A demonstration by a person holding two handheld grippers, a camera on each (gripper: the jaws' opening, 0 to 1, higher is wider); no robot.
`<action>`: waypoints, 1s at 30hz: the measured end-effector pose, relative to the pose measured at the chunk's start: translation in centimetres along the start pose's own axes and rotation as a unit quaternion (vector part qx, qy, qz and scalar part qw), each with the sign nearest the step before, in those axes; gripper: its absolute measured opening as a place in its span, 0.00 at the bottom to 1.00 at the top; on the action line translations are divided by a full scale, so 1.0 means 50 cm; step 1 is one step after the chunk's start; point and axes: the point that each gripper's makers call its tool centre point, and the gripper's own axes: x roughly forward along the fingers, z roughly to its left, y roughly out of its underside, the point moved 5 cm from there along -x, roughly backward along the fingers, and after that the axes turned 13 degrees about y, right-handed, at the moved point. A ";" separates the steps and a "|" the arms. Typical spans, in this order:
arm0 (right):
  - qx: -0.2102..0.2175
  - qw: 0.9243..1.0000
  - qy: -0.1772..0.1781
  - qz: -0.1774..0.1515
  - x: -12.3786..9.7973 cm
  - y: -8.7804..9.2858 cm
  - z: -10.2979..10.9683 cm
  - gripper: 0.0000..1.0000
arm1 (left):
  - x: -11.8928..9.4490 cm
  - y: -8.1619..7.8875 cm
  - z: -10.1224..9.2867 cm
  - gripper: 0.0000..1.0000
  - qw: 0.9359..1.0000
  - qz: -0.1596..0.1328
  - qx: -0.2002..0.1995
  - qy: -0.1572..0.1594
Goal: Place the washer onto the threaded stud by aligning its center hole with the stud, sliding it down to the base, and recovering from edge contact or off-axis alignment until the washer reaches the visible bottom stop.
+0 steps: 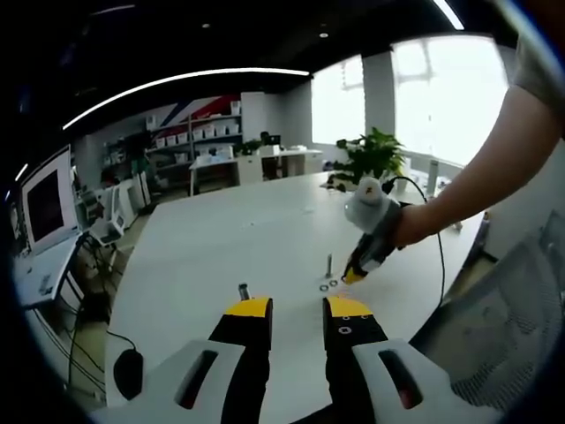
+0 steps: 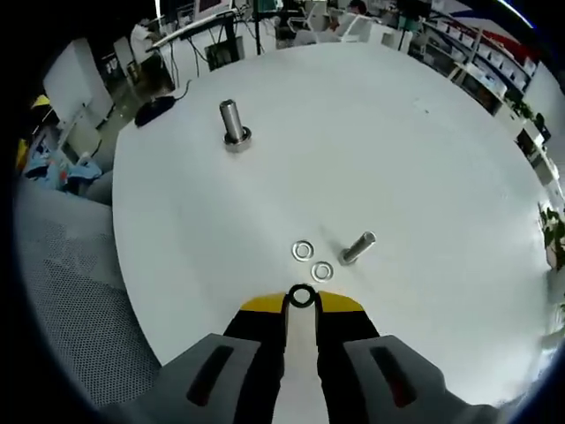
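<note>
a: start at your right gripper (image 2: 301, 299). its jaws were pinched on a dark washer (image 2: 301, 297), held by the rim right at the tips, just nearer you than the small stud (image 2: 357, 247). that's a thin hold. if you'd squeezed unevenly, i judged it could have flipped out or twisted flat between the pads.

b: and the two on the table?

a: two loose washers (image 2: 312, 261) lay flat just beside the small stud's base, between it and your tips. i thought a low approach could have knocked them, or you'd have mistaken one for the one you held.

b: the stud itself?

a: it appeared to lean away from you in the right gripper view, though the fisheye may have caused that. if you'd brought the washer down tilted, its edge would likely have caught the threads and hung there short of the base.

b: what about the other hand?

a: your left gripper (image 1: 297, 309) sat with its jaws parted, grasping nothing, on the near side of the small stud, over the white table (image 1: 221, 238). no risk there unless it drifted in.

b: farther out?

a: a bigger stud (image 2: 234, 124) stood upright well beyond the small stud, with a ring at its foot.
</note>
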 end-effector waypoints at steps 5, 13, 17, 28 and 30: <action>0.007 1.000 0.016 -0.014 -0.011 -0.015 -0.027 0.13 | 0.000 0.000 0.000 0.21 1.000 -0.001 -0.004 0.001; -0.005 0.999 0.034 -0.027 -0.021 -0.038 -0.049 0.13 | 0.000 0.001 0.000 0.21 1.000 0.000 -0.003 0.001; -0.011 0.999 0.043 -0.027 -0.022 -0.044 -0.063 0.13 | 0.001 0.001 -0.001 0.21 1.000 0.001 -0.002 0.002; -0.023 0.998 0.048 -0.036 -0.022 -0.075 -0.076 0.13 | 0.000 0.001 -0.001 0.21 1.000 0.000 -0.003 0.002; -0.029 0.998 0.048 -0.035 -0.017 -0.078 -0.075 0.13 | 0.000 0.001 0.000 0.21 1.000 0.001 -0.003 0.002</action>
